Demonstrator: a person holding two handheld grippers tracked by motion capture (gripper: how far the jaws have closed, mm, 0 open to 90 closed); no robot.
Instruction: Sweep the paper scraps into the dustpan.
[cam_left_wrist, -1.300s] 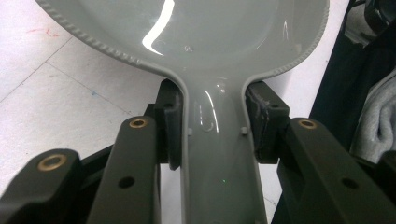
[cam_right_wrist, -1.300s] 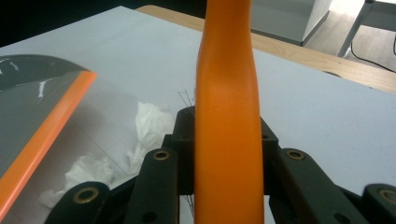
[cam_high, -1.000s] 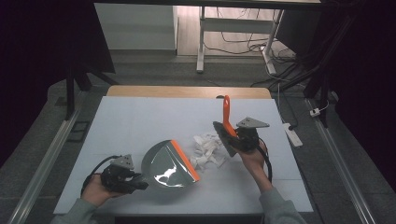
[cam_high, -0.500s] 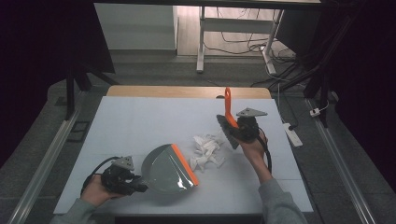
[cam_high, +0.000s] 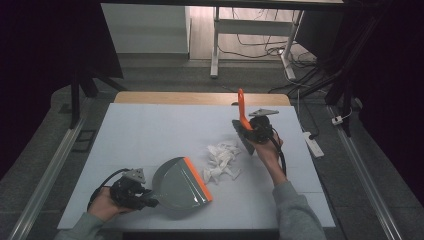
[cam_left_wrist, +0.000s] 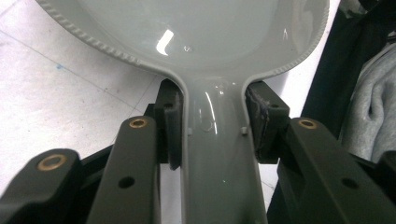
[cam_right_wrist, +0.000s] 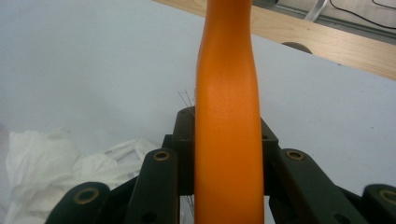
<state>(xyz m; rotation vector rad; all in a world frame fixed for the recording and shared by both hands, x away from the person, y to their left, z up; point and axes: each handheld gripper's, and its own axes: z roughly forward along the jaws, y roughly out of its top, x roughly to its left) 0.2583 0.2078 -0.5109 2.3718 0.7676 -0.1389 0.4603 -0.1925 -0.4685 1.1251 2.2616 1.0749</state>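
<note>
A white-topped table (cam_high: 150, 135) with a wooden far edge spreads under the high view. On it, toward seven o'clock from the table's middle, lies a grey dustpan (cam_high: 177, 185) with an orange lip, the lip facing two o'clock toward the litter. Its handle runs back toward eight o'clock into the left gripper (cam_high: 145, 199), whose jaws are clamped on either side of the handle; the left gripper view shows the pads pressed against the grey stem (cam_left_wrist: 217, 154) just below the pan's bowl. At about two o'clock from the middle, a brush (cam_high: 243, 127) stands nearly upright, orange handle pointing to twelve and dark head down near the tabletop. The right gripper (cam_high: 255, 131) is closed on that orange handle (cam_right_wrist: 227, 140), the jaws tight at both sides in the right gripper view. Between pan lip and brush head, near the table's middle, lies a small heap of crumpled white paper scraps (cam_high: 222, 160), just beside the orange lip and near the brush.
</note>
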